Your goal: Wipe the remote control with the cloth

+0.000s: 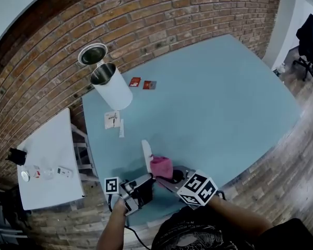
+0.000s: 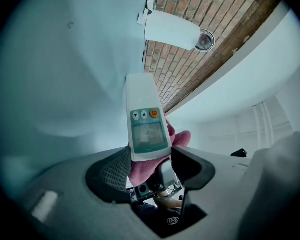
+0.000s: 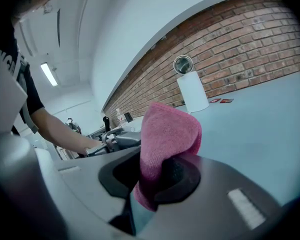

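Light: even, cool, fairly bright; ceiling strip lamp (image 3: pixel 49 74) lit.
Shadows: soft, faint on table (image 1: pixel 224 103).
Distortion: strong fisheye; brick wall (image 1: pixel 146 20) bows.
Edges: black vignette, both gripper views.

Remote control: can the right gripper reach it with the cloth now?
Likely yes: the left gripper holds the remote control up; the cloth in the right gripper is beside it, nothing between.

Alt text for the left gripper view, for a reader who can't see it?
The left tool grips a white remote control by its lower end, screen and orange button facing the camera, with a pink cloth bunched just behind it. Beyond lie a blue table, a white canister and a brick wall.
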`<action>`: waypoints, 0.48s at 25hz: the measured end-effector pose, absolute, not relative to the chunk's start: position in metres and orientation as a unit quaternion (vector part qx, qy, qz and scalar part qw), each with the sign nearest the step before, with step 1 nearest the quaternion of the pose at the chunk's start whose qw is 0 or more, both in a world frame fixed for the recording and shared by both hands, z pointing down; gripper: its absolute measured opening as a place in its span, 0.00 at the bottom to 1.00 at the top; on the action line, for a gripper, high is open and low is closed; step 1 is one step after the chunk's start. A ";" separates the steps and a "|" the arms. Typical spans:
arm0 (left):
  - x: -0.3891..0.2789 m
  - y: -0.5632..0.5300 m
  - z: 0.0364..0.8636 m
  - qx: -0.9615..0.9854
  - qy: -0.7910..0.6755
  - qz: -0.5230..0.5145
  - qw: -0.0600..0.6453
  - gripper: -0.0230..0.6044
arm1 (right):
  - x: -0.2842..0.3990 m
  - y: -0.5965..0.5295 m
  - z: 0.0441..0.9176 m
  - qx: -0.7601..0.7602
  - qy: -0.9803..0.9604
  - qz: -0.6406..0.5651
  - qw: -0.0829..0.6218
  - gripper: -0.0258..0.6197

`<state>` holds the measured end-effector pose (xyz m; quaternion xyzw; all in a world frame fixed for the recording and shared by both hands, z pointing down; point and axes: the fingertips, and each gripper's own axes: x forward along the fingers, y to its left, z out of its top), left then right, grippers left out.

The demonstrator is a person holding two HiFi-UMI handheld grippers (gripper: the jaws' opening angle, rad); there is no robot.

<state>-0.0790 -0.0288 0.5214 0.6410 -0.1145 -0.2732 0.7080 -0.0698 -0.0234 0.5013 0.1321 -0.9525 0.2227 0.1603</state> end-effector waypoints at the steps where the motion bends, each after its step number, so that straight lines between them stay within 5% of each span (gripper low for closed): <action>1: -0.079 -0.029 0.521 0.643 -0.114 -0.271 0.707 0.42 | -0.070 -0.020 0.500 0.130 -0.952 0.226 0.158 0.15; 12: -0.077 -0.028 0.521 0.642 -0.113 -0.270 0.708 0.42 | -0.072 -0.003 0.500 0.128 -0.945 0.267 0.137 0.15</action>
